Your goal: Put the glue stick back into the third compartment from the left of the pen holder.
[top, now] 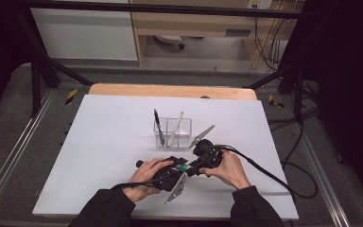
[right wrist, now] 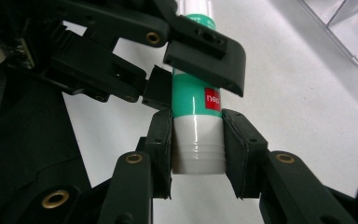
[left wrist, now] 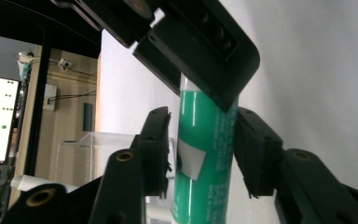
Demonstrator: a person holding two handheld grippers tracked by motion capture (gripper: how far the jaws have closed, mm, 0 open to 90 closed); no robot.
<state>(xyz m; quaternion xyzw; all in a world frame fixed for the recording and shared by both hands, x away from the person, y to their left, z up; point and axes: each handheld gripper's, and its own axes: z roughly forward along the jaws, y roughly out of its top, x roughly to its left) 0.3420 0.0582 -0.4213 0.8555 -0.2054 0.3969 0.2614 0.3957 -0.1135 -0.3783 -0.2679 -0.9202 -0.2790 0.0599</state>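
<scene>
— Green and white, that marker (right wrist: 196, 122). Where is it?

— Low on the white bench (top: 113, 142), at about six o'clock from the clear holder (top: 172, 131), held between the two claws, just above the surface.

— Who has it?

— The right claw (right wrist: 197, 149) is clamped on the white cap end; its pads press both sides of the cap in the right gripper view. The left claw (left wrist: 204, 156) sits around the green barrel. Its jaws have just been closing, with the barrel between them. In the left gripper view one pad is at the barrel's edge, and a thin gap shows at the other.

— So the left isn't squeezing?

— I can't tell for sure. The pads stand right at the barrel.

— How do the claws sit to each other?

— Nose to nose. In the high view the left hand (top: 146, 177) is at about eight o'clock of the marker and the right hand (top: 229, 170) at about four o'clock.

— Anything in the holder?

— A dark pen (top: 157, 124) in its left compartment, tilted, and a pale pen (top: 176, 126) leaning near the middle.
</scene>
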